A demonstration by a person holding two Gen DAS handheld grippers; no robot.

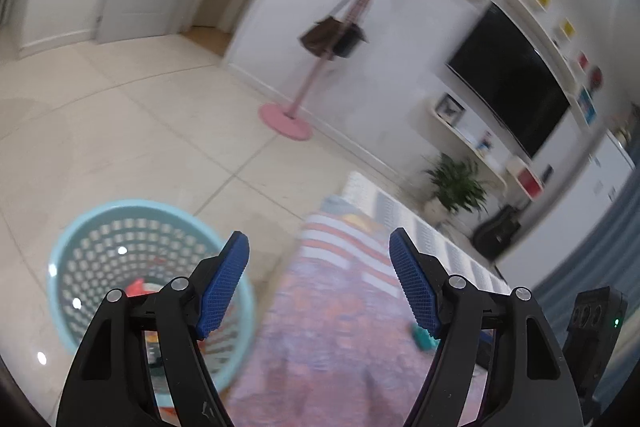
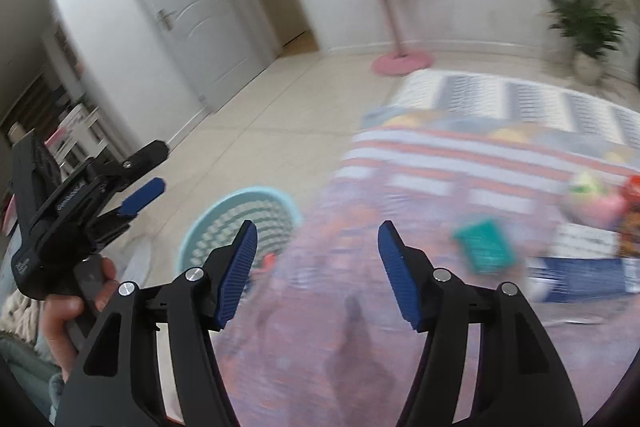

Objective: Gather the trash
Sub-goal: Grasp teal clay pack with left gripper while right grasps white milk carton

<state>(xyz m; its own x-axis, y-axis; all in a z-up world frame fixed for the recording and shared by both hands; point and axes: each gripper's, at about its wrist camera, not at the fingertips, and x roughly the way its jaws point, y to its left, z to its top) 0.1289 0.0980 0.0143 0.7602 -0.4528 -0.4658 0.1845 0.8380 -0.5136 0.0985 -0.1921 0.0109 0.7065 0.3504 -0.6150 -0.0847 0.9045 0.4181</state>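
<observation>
Room: a living room with a pale tiled floor, white walls and a white door.
Landmark: the light-blue perforated basket stands on the tiles, just beside the edge of the rug.
Rug: a large patterned rug, striped at its far end, lies to the right of the basket and runs off toward the wall.
Television: a dark screen hangs on the wall well beyond the basket, with white shelves around it.
Coat stand: a pink stand with a brown bag hanging from it rises from the tiles behind the basket, near the wall.
Plant: a green potted plant sits at the far end of the rug, well apart from the basket.
Left gripper: the left gripper hangs just right of the basket over the rug edge, its blue pads spread wide with nothing between them; a hand grips its handle.
Right gripper: the right gripper hovers over the rug right of the basket, fingers spread, empty.
Trash in basket: red and orange scraps lie at the bottom.
Trash on rug: a teal packet and blurred pink and red items lie on the rug, well right of the basket.
</observation>
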